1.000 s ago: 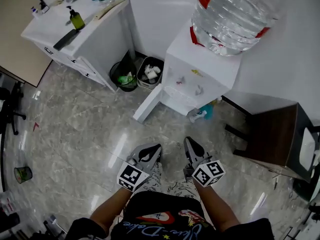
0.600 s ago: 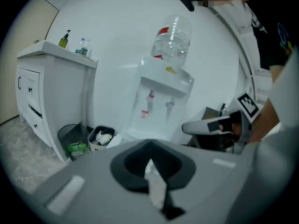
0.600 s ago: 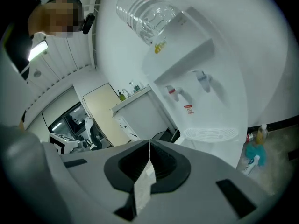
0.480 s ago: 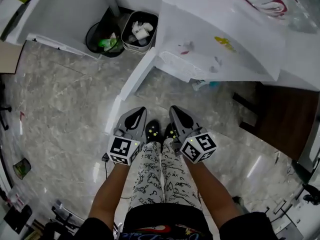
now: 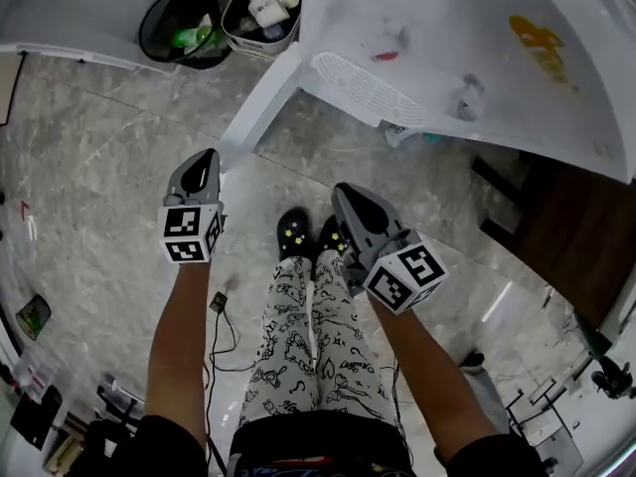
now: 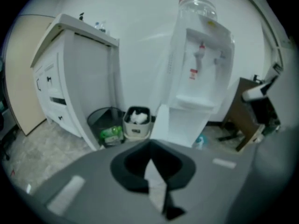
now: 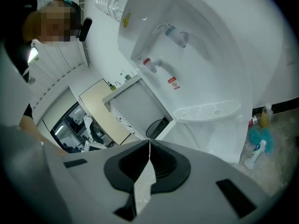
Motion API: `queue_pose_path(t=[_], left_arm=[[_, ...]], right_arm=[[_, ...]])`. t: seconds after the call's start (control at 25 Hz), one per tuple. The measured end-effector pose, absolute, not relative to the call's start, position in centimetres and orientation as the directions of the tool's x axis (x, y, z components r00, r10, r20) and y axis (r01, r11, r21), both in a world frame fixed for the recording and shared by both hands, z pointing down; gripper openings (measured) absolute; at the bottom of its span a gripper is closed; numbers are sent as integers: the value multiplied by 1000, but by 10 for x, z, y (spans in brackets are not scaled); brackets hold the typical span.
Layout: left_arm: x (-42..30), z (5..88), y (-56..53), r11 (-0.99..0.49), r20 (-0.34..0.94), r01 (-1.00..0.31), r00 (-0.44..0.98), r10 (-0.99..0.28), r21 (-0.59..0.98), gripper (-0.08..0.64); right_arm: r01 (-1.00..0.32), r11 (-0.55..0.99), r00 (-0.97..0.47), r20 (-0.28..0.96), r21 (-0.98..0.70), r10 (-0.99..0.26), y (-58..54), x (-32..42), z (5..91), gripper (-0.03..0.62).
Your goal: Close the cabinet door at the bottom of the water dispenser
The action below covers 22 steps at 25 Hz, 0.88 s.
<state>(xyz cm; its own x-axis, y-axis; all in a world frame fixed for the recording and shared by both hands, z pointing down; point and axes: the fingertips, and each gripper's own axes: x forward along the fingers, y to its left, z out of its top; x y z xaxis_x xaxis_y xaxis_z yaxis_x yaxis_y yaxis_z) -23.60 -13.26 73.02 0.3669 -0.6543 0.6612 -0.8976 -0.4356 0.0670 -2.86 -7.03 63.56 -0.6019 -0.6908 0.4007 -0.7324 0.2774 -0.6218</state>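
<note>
The white water dispenser (image 5: 467, 58) fills the upper right of the head view. Its bottom cabinet door (image 5: 260, 107) stands open, swung out to the left over the floor. My left gripper (image 5: 205, 157) is shut and empty, its tip just short of the door's outer end. My right gripper (image 5: 344, 193) is also shut and empty, lower and to the right, in front of the dispenser. The left gripper view shows the dispenser (image 6: 201, 73) upright with the open door (image 6: 161, 122) straight ahead of the closed tips. The right gripper view looks up at the taps and drip tray (image 7: 208, 110).
A black mesh bin (image 5: 174, 23) and a grey bin (image 5: 260, 8) with white paper stand left of the dispenser, beside a white cabinet (image 5: 79, 8). A dark wooden chair (image 5: 566, 227) is at the right. A blue spray bottle (image 5: 397, 135) lies by the dispenser's base. The person's shoes (image 5: 294, 235) are between the grippers.
The person has stepped closer and the view has dropped toward the dispenser's base. My left gripper has moved out to the left and forward, near the open door's end. Both stay shut.
</note>
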Motion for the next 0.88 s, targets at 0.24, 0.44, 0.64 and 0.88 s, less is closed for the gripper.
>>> queue_pose_path(t=[0.24, 0.44, 0.64, 0.88], left_arm=[[-255, 769, -135, -493, 742, -870, 321, -589, -15, -3], [-264, 793, -133, -524, 797, -851, 291, -530, -38, -5], [-225, 798, -115, -656, 801, -755, 394, -451, 3, -5], [-156, 798, -84, -650, 742, -748, 511, -434, 136, -5]], right_arm=[[-746, 228, -567, 419, -625, -709, -76, -12, 654, 17], [-745, 283, -597, 415, -604, -686, -84, -17, 662, 17], [-749, 282, -595, 421, -599, -684, -83, -6, 665, 17], [-757, 218, -555, 429, -616, -713, -71, 17, 667, 17]])
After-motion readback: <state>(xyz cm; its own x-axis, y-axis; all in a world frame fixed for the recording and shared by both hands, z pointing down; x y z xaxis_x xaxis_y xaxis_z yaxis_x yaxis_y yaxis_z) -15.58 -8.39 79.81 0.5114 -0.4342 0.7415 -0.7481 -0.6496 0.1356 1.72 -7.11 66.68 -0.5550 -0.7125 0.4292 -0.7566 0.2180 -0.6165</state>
